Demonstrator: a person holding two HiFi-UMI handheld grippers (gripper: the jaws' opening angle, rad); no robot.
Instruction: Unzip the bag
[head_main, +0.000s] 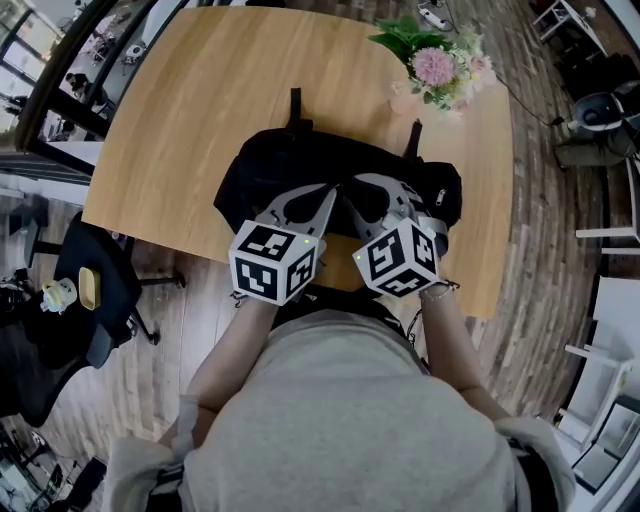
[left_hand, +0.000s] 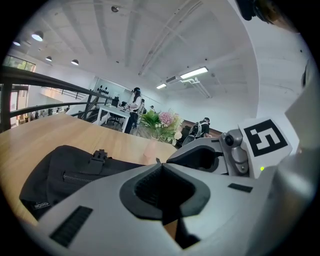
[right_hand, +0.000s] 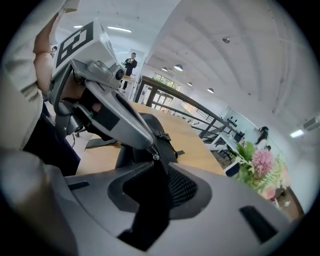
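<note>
The black bag (head_main: 300, 165) lies close to the table's (head_main: 190, 110) near edge, in front of the person. Bare wood stands open behind the bag and past its left end, and the flowers (head_main: 435, 65) sit well apart behind its right end, by the far edge. Over the bag's middle the left gripper (left_hand: 159, 163) is clenched, tips pressed together at the fabric. The right gripper (right_hand: 159, 161) is just beside it, nearly tip to tip, released, with black fabric showing in the narrow gap between its jaws.
</note>
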